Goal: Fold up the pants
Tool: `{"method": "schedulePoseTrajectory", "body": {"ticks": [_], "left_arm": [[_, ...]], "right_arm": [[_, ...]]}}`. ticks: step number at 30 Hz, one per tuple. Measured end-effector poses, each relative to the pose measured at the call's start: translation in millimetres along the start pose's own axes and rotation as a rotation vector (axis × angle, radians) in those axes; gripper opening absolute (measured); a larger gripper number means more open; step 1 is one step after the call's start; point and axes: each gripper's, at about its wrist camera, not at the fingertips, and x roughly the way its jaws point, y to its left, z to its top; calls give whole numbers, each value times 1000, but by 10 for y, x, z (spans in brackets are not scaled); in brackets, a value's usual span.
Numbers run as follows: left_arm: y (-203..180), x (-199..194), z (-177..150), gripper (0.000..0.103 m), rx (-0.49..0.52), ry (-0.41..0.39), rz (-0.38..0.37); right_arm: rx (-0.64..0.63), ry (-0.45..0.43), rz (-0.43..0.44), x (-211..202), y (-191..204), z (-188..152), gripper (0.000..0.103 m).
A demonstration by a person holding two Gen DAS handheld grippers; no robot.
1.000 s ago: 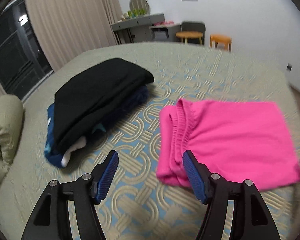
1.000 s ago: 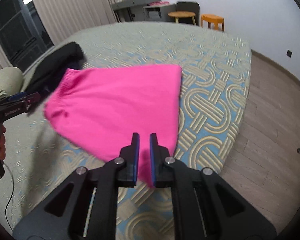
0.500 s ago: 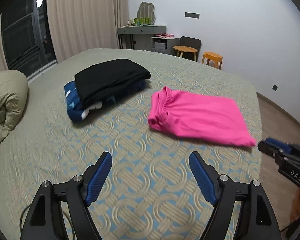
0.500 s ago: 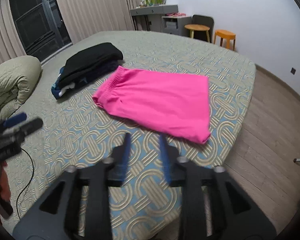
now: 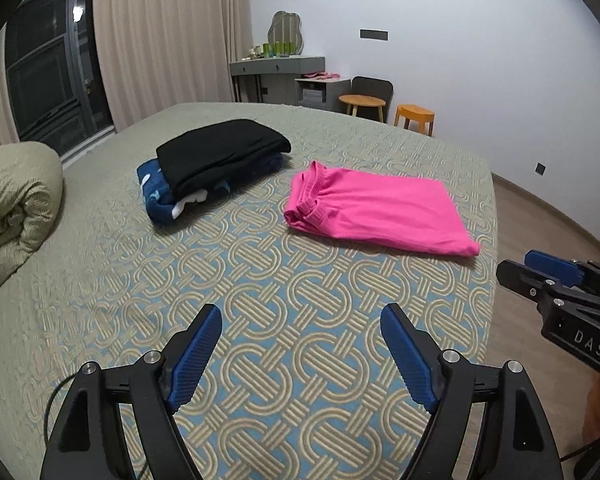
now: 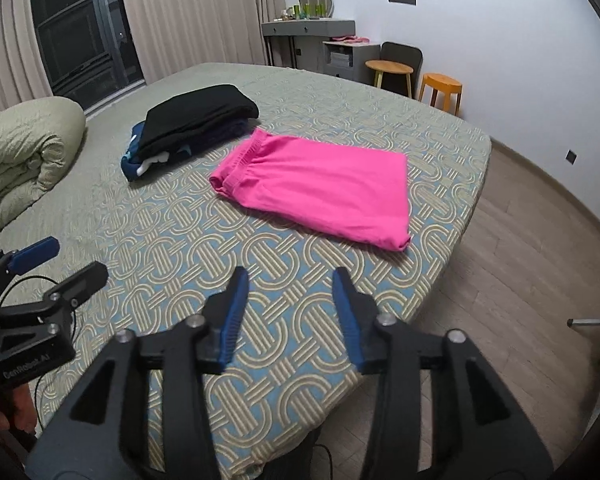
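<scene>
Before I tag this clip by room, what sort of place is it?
Most likely a bedroom: a large bed with a patterned cover holds folded pink pants, a rolled duvet lies at one side, and a dresser with a mirror stands by the curtained window.

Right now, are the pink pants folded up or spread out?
Folded. The pink pants lie as a neat flat rectangle on the bed, waistband doubled at one end, no legs sticking out.
</scene>
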Motion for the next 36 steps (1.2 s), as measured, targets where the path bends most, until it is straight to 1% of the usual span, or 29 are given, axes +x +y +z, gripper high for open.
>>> {"method": "schedulePoseTrajectory", "body": {"ticks": [3, 5, 8, 15, 20, 27, 36], "left_arm": [[-15, -16, -43, 84, -9, 14, 50], [-29, -40, -52, 84, -6, 6, 64], [-37, -72, -31, 84, -14, 0, 45], [-76, -108, -16, 84, -6, -13, 27], [-113, -86, -21, 84, 7, -9, 34], [-157, -101, -17, 84, 18, -28, 37], [-175, -106, -15, 84, 11, -29, 36]], "right_arm": [[-15, -10, -11, -55, 54, -25, 50], [-18, -7, -4, -73, 69, -33, 50], [-21, -10, -8, -100, 76, -38, 50], [-9, -9, -13, -102, 63, -47, 50], [-6, -10, -21, -94, 55, -55, 50], [-2, -6, -24, -78, 33, -65, 50], [-1, -3, -29, -56, 6, -66, 50]]}}
